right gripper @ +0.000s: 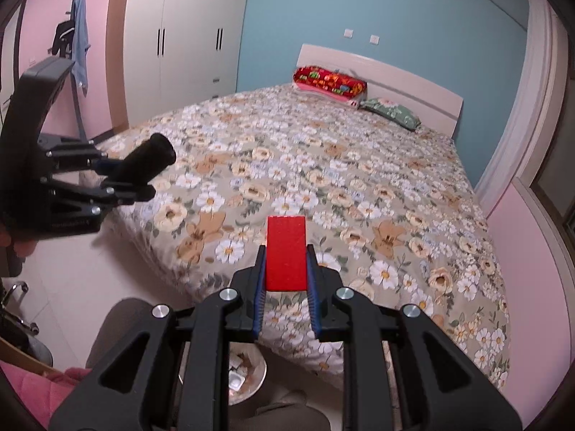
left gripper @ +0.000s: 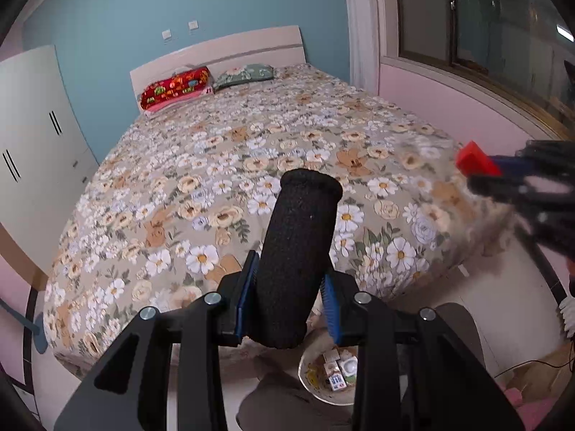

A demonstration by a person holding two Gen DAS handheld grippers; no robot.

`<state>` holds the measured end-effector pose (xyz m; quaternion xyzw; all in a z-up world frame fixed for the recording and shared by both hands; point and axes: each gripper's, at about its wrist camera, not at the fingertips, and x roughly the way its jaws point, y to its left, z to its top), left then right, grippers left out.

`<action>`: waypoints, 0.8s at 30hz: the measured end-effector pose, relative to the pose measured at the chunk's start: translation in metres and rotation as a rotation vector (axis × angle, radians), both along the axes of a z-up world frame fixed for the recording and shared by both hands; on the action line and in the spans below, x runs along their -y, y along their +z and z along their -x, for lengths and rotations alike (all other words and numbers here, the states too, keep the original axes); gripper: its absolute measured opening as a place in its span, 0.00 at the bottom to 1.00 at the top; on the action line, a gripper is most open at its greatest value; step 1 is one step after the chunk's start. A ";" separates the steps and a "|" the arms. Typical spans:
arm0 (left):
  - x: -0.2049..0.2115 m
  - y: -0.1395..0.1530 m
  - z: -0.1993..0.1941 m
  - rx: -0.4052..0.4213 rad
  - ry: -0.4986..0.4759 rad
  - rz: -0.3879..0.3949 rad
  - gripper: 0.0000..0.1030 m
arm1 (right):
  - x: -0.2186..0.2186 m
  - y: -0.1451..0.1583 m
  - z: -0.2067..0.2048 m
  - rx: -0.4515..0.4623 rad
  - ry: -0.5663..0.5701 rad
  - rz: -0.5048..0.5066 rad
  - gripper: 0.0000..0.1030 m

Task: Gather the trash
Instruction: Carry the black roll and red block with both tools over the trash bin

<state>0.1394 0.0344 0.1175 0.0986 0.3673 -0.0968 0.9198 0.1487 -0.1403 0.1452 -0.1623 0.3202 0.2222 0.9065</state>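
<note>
Trouble, if any was coming, looked most likely at the drop. Both tongs were loaded: the left gripper (left gripper: pixel 287 305) was pinching a black foam cylinder (left gripper: pixel 298 255) low on its body, so most of it stuck up and leaned toward 1 o'clock above the pads. The right gripper (right gripper: pixel 286 289) was pressed tight on a flat red block (right gripper: pixel 286 253), which poked out past the tips toward 12 o'clock.

Both pieces hung over the foot end of the bed (left gripper: pixel 222 165) with its flowery cover. The trash bin (left gripper: pixel 305 377) sat on the floor at about 6 o'clock in both wrist views, mostly hidden behind the gripper frames, with some small boxes already inside.

My guess at the risks: the foam tube was held near one end, so a quick tilt could have let it pivot or squirm out and land on the bedcover or the floor. The bin's mouth looked small, and a long tube let go at an angle could have caught the rim and bounced away. The two grippers were also close, so crowding the bin together might have knocked them into each other.
</note>
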 end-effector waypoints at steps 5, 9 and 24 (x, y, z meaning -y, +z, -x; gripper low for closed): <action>-0.002 -0.028 0.001 -0.050 0.001 -0.014 0.34 | -0.002 -0.025 0.001 -0.043 0.003 0.009 0.21; -0.004 -0.055 0.002 -0.104 0.003 -0.018 0.34 | -0.002 -0.047 -0.003 -0.083 0.000 0.015 0.21; 0.004 -0.178 -0.012 -0.351 0.006 -0.024 0.34 | -0.006 -0.153 -0.020 -0.288 -0.004 0.024 0.21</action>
